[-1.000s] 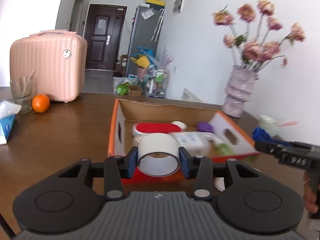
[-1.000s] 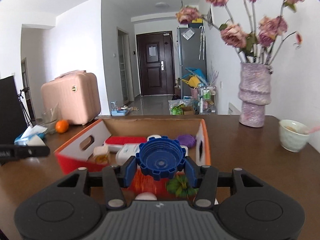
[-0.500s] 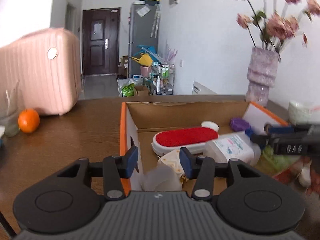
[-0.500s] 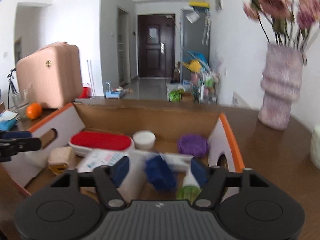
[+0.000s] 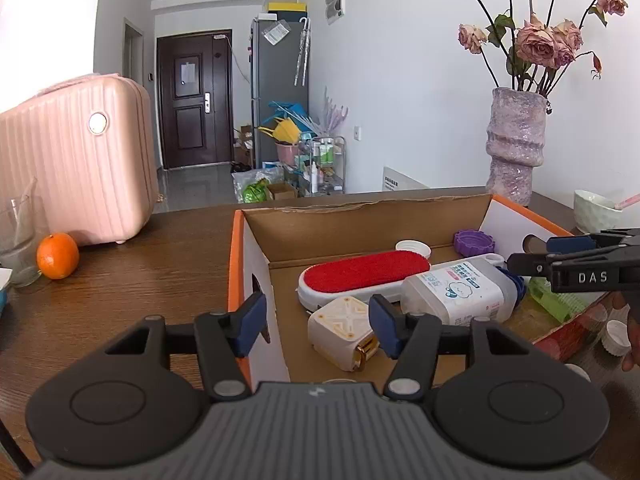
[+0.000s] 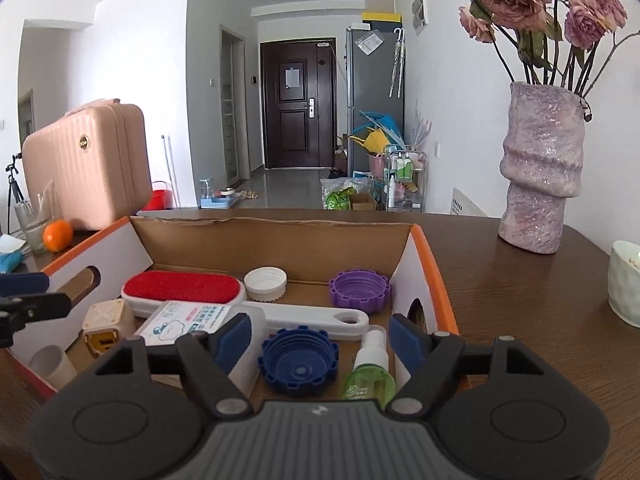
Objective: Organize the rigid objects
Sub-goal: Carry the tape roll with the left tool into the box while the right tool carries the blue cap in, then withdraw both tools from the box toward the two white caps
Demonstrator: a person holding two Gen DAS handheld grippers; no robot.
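An orange-rimmed cardboard box (image 5: 236,264) (image 6: 436,276) holds a red lint brush (image 5: 364,272), a white bottle (image 5: 460,292), a cream cube (image 5: 344,330), a purple cap (image 6: 360,290) and a green spray bottle (image 6: 368,376). My left gripper (image 5: 317,326) straddles the box's near left wall with its jaws opening and nothing gripped. The white tape roll (image 6: 52,364) stands in the near left corner. My right gripper (image 6: 320,342) hovers over the blue cap (image 6: 298,362), which lies loose on the box floor. Its jaws are opening and the pads are clear of the cap.
A pink suitcase (image 5: 76,168), an orange (image 5: 57,255) and a glass (image 5: 18,240) stand on the wooden table to the left. To the right are a purple vase (image 6: 540,180) with roses and a white bowl (image 6: 626,288). Small white caps (image 5: 616,336) lie outside the box.
Both grippers moved forward and down over the box. The left let go of the white tape roll and the right let go of the blue cap. Both jaws have widened.
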